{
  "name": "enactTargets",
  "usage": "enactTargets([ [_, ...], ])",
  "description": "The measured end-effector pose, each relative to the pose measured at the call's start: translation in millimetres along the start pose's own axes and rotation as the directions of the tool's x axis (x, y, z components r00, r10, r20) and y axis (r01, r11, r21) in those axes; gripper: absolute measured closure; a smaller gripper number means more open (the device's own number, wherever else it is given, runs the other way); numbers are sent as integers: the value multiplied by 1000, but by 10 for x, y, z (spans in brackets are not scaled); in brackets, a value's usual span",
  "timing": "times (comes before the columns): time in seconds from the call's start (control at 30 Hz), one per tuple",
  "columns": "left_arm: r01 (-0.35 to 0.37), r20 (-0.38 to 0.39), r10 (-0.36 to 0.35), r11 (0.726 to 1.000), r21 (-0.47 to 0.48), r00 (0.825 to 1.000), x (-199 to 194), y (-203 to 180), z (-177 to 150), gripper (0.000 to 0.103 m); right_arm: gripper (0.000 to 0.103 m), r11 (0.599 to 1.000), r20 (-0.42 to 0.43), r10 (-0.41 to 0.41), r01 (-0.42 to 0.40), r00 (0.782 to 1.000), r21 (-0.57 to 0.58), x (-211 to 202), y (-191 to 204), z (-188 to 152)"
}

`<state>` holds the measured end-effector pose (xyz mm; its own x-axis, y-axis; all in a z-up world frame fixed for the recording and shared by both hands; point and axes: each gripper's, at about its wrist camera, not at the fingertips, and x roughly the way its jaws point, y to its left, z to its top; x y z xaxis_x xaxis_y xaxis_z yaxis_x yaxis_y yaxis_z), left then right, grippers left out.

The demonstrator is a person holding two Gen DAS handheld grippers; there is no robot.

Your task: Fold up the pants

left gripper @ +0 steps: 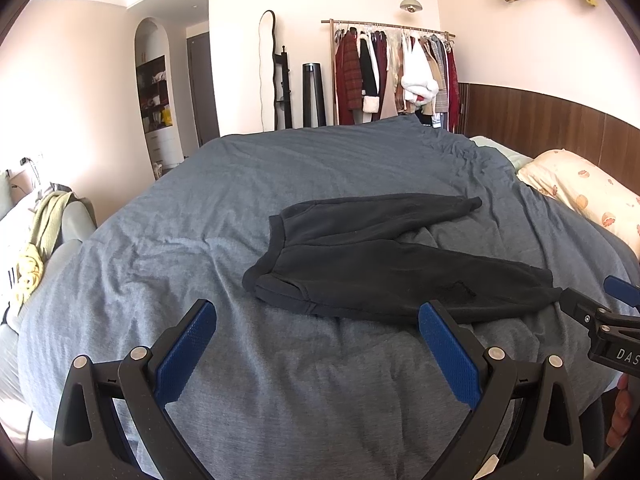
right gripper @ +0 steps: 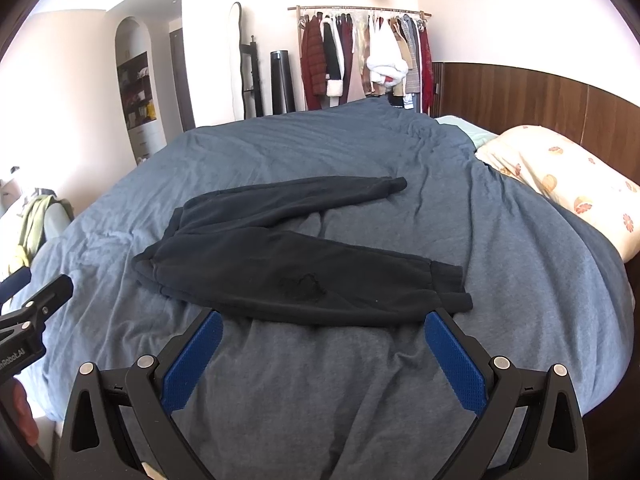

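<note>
Black sweatpants lie flat on the blue-grey duvet, waistband to the left, the two legs spread apart toward the right. They also show in the right wrist view. My left gripper is open and empty, hovering over the duvet just short of the near leg. My right gripper is open and empty, just short of the near leg and its cuff. The right gripper's tip shows at the left wrist view's right edge; the left gripper's tip shows at the right wrist view's left edge.
A floral pillow lies at the bed's right by a wooden headboard. A clothes rack stands behind the bed. A chair with yellow-green cloth stands to the left.
</note>
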<state>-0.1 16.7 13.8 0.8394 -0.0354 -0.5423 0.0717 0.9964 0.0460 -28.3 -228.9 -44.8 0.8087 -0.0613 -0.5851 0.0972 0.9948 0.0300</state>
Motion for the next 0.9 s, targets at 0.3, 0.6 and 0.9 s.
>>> enactTargets([
  [0.3,-15,-18,15,1000,6,1000,135,27,-61,0,1,1000,-24,1,-2,1000,-23,93,45,1],
  [0.6,-53,-35,55,998,41,998,416,87,-128,0,1,995,-45,-8,4,999,-96,327,209,8],
  [0.9,-80,-50,89,984,159,995,829,136,-202,1,1,981,-106,-12,-9,994,-192,759,464,-13],
])
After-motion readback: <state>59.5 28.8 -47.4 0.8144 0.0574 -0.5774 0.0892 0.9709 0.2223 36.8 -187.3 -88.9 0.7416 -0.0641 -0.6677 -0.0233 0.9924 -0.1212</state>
